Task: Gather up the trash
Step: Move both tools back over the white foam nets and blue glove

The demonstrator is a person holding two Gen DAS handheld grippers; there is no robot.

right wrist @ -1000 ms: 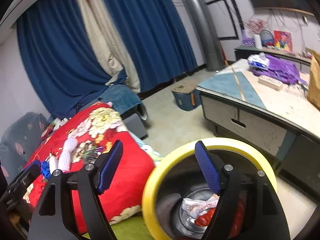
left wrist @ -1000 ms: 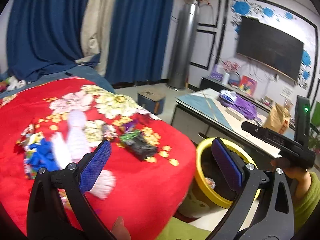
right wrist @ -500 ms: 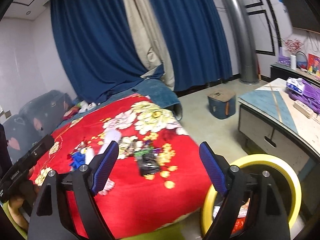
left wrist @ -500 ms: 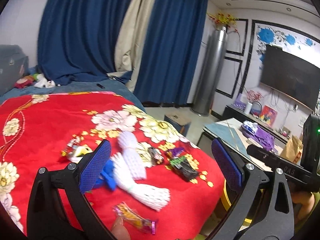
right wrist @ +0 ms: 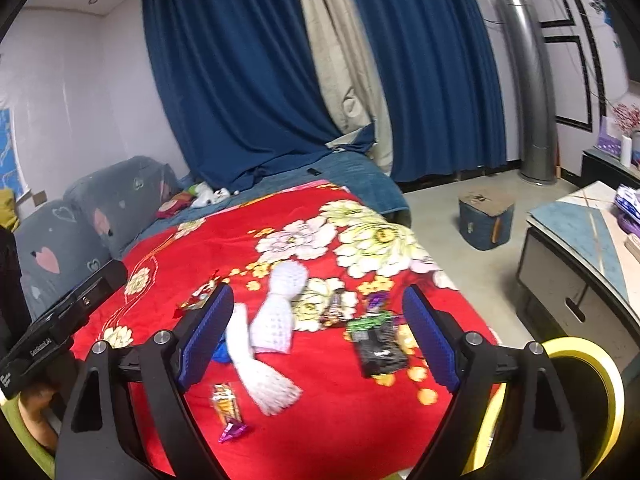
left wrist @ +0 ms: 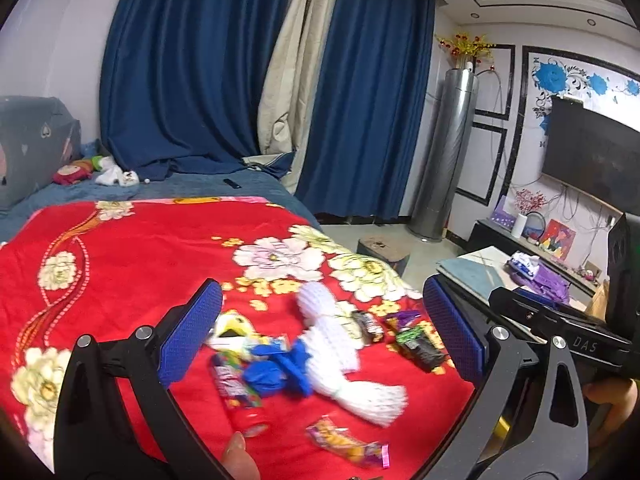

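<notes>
Right wrist view: both claws, right claw (right wrist: 318, 336) and left claw (left wrist: 320, 336), gape empty; wrappers (right wrist: 378, 346) and foam sleeves (right wrist: 276, 320) litter the bed (right wrist: 192, 248), bin (right wrist: 600, 392) waiting.

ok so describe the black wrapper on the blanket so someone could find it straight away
Start at the red floral blanket and go to the litter at its near edge. The black wrapper lies at the end nearest the yellow-rimmed bin, right of the white foam nets. It is the only dark, flat packet, with a green wrapper touching its far end.
</notes>
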